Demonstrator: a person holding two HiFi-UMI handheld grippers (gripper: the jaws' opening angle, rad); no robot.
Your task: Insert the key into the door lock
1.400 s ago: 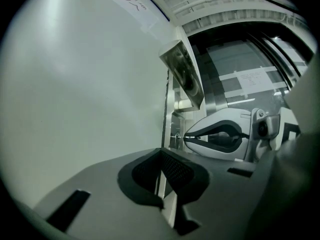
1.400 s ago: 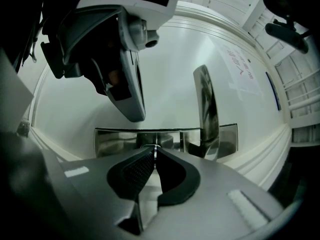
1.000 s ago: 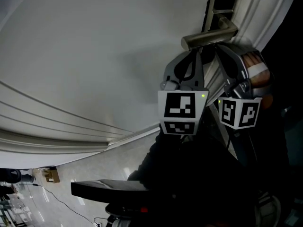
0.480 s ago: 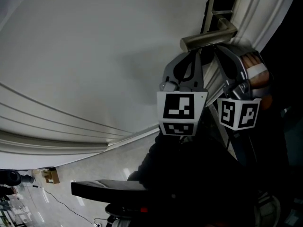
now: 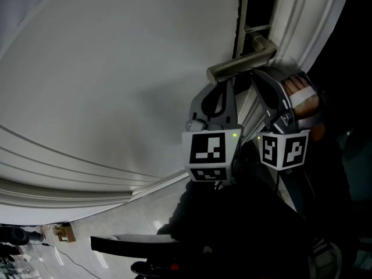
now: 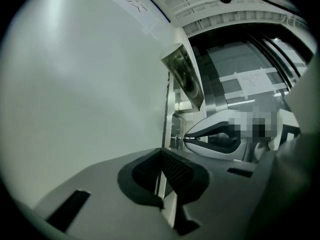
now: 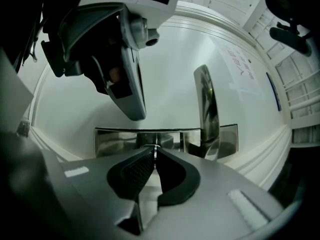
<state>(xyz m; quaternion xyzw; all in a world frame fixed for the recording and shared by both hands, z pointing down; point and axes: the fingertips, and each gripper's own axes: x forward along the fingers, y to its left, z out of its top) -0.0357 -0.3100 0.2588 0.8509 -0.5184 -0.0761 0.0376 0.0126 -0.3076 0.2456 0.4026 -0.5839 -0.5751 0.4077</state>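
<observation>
Left gripper (image 6: 161,155) sits just under the free end of the brushed-metal lever handle (image 5: 241,63), jaws pressed together, nothing btwn. Right gripper (image 7: 154,156), also under the handle, pinches a thin silver key (image 7: 155,151) – tip seemingly at the shiny steel lock plate (image 7: 117,140), contact unclear.

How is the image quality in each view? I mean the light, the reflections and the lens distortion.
Head view: the door is evenly lit, the lower right almost black. Left gripper view: strong fisheye bending, black corners, a mosaic patch at right. Right gripper view: the door handle and lock plate shine with reflections; the key between the jaws is only a thin edge.
</observation>
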